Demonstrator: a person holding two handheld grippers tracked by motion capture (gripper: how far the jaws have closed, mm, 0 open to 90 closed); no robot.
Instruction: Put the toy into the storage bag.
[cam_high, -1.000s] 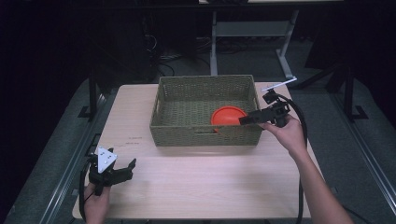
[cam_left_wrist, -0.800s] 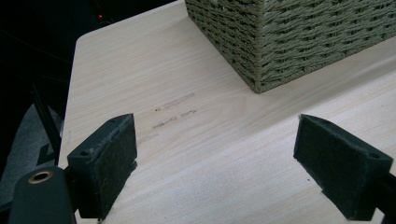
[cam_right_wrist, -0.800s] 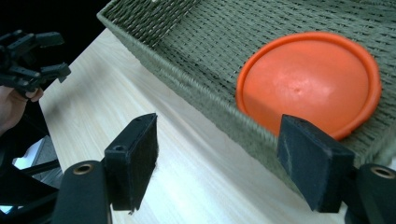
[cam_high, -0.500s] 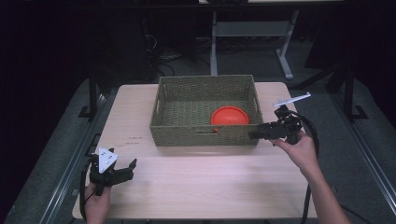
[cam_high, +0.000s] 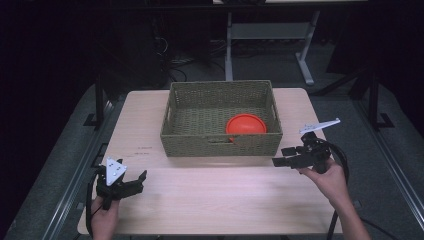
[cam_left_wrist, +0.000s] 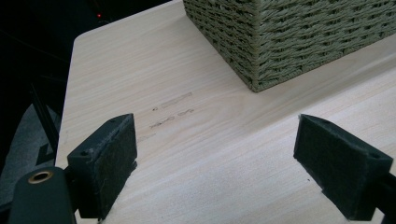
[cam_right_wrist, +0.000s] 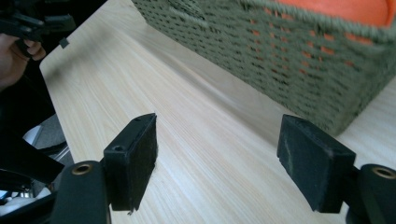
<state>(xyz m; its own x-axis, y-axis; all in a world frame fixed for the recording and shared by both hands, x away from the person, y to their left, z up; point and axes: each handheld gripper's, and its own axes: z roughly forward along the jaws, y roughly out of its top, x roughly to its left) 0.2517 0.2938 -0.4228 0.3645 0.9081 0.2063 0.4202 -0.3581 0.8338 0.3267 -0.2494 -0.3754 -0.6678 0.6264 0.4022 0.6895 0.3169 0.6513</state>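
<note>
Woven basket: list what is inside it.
The woven basket holds one orange bowl in its near right corner. The rest of its floor looks bare; the near wall hides the bowl's base and the strip behind it.

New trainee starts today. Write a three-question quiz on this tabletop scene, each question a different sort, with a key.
1. True or false: the orange bowl lies inside the woven basket.
2. Which gripper is nearer the basket: A) left gripper B) right gripper?
3. Fill in: both grippers' jaws stand ____, holding nothing.

Key:
1. True; it sits in the basket's near right part.
2. B; it hovers just off the basket's near right corner, while the left one is at the near left edge of the table.
3. Open.
</note>
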